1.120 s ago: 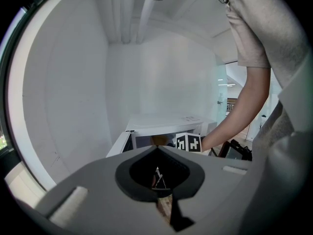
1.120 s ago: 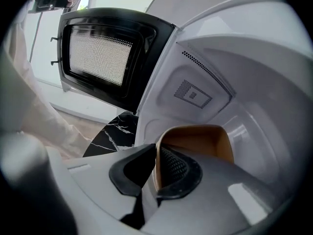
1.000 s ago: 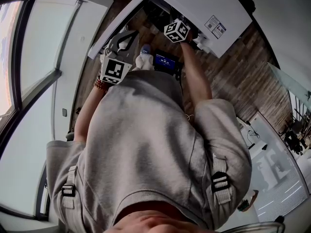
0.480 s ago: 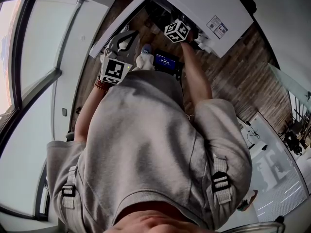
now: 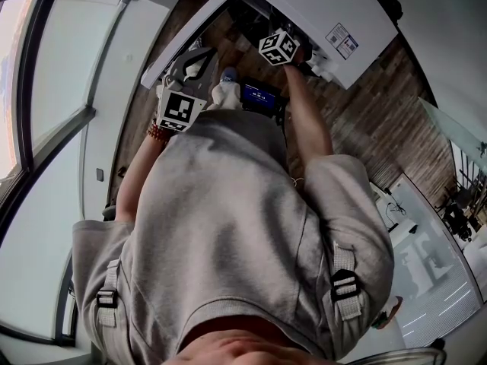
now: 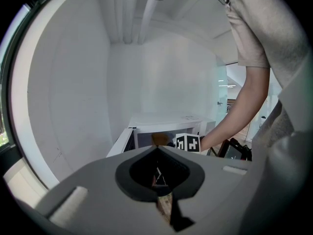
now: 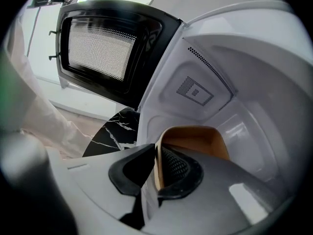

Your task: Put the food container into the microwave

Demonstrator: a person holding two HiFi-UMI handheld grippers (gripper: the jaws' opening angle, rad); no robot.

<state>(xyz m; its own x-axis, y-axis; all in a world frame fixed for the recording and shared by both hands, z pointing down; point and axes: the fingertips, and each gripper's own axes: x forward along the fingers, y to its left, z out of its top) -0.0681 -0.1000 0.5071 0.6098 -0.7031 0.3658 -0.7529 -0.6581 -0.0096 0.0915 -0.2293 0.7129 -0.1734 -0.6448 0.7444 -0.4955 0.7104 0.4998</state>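
Tan food container [image 7: 195, 141] inside the open microwave [image 7: 254, 82] cavity, near rim pinched by the right gripper [image 7: 159, 168] fingers; contents not discernible. Label [image 5: 340, 41] on the microwave's top, print too small to read. Left gripper [image 6: 159, 180] fingers pressed together, well clear.

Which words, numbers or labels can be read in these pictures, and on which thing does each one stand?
Sticker on top of the microwave: it has print, but it is too small to read.
Small screen: lit blue, characters too small to read.
Marker cubes: black and white squares only, no letters.
No text can be read anywhere.
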